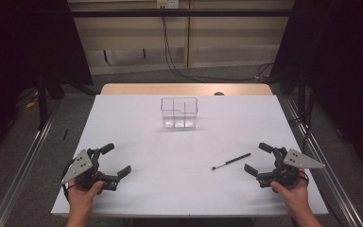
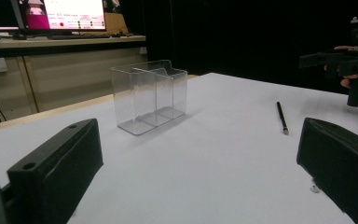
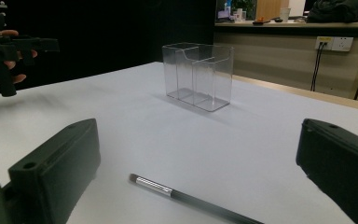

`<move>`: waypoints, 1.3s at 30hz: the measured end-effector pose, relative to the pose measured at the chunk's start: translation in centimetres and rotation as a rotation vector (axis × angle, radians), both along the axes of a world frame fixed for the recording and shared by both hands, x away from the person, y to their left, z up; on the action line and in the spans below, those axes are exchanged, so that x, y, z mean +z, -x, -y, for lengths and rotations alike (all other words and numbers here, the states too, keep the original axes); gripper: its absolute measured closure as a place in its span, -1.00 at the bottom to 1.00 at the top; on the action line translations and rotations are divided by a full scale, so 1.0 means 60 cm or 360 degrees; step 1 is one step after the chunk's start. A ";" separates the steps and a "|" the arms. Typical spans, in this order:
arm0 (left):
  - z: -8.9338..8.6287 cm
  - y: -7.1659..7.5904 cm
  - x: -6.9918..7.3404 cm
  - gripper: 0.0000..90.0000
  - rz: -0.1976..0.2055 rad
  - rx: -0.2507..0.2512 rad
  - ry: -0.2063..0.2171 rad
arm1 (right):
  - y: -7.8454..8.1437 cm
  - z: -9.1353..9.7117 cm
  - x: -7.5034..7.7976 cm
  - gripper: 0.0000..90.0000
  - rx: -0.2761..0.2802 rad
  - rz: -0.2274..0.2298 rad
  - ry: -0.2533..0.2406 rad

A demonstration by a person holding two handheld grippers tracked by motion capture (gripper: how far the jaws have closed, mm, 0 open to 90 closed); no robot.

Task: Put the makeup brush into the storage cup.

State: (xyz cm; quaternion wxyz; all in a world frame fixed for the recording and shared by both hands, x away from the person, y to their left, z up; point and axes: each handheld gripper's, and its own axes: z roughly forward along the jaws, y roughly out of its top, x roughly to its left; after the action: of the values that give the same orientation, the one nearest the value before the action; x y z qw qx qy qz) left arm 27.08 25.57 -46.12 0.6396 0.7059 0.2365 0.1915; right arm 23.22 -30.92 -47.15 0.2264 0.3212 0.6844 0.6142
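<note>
A clear plastic box (image 1: 179,113) with inner dividers stands upright at the far middle of the white table (image 1: 137,189). The same clear box (image 2: 149,94) stands ahead in the left gripper view, and the clear box (image 3: 198,76) also stands ahead in the right gripper view. A thin black pen (image 1: 231,161) with a silver tip lies flat just left of my right gripper (image 1: 257,158). That pen (image 3: 191,199) lies between and in front of the right gripper's open jaws. My left gripper (image 1: 116,160) rests at the near left, open and empty. The pen (image 2: 282,117) lies far from it.
The table's wooden far edge (image 1: 185,89) borders a grey floor with cables. Metal rails (image 1: 23,165) run along both sides. A counter with a monitor (image 2: 70,14) stands beyond the table in the left gripper view.
</note>
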 end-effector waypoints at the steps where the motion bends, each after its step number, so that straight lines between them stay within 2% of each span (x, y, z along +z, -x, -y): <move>1: -0.001 0.000 0.000 -1.00 0.0000 0.0000 -0.0006 | 0.000 0.000 0.000 -1.00 0.0000 0.0001 0.0002; 14: 0.000 0.002 0.002 -1.00 0.0002 0.0005 -0.0006 | 0.004 -0.003 0.003 -1.00 0.0022 0.0012 0.0020; 22: 0.001 0.003 0.003 -1.00 0.0000 0.0001 -0.0031 | 0.001 -0.003 0.003 -1.00 0.0031 0.0018 0.0038; 39: 0.002 0.003 0.002 -1.00 -0.0006 -0.0007 -0.0037 | -0.001 -0.001 0.010 -1.00 0.0007 0.0007 0.0017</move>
State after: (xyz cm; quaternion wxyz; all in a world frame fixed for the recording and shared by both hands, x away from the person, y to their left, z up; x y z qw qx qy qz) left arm 26.87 25.43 -45.98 0.6315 0.7140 0.2340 0.1915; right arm 23.29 -30.83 -46.56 0.2282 0.3170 0.6878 0.6119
